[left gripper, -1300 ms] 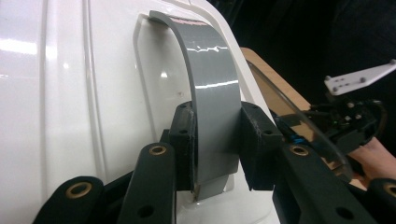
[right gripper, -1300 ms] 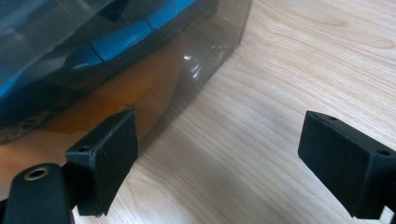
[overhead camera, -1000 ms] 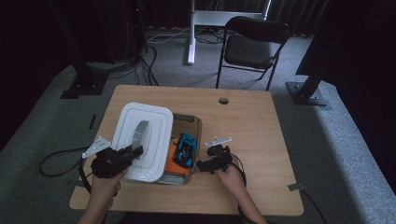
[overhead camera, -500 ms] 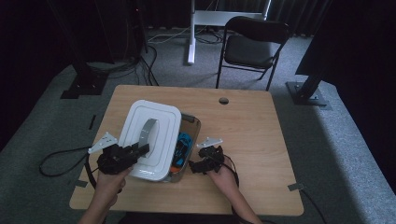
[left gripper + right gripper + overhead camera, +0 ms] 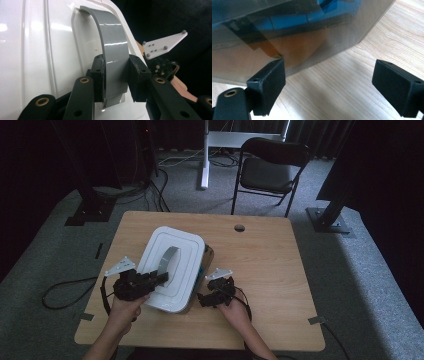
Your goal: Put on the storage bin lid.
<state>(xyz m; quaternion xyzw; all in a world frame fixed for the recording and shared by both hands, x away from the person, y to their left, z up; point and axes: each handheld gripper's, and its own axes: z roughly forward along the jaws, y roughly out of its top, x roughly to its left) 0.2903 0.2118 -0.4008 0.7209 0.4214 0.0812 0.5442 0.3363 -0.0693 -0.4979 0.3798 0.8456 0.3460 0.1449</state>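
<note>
Grey curved plastic handle (image 5: 113, 57) on the white lid (image 5: 172, 266), frame centre, is pinched in my left gripper (image 5: 159, 279); my right gripper (image 5: 329, 82) gapes, lower centre, beside the clear bin (image 5: 342, 35). No writing readable.

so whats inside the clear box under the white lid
Through the clear box wall, blue and orange items show, shapes unclear. From above, the white lid, held at its grey handle by the left hand-held gripper, covers the rest.
</note>
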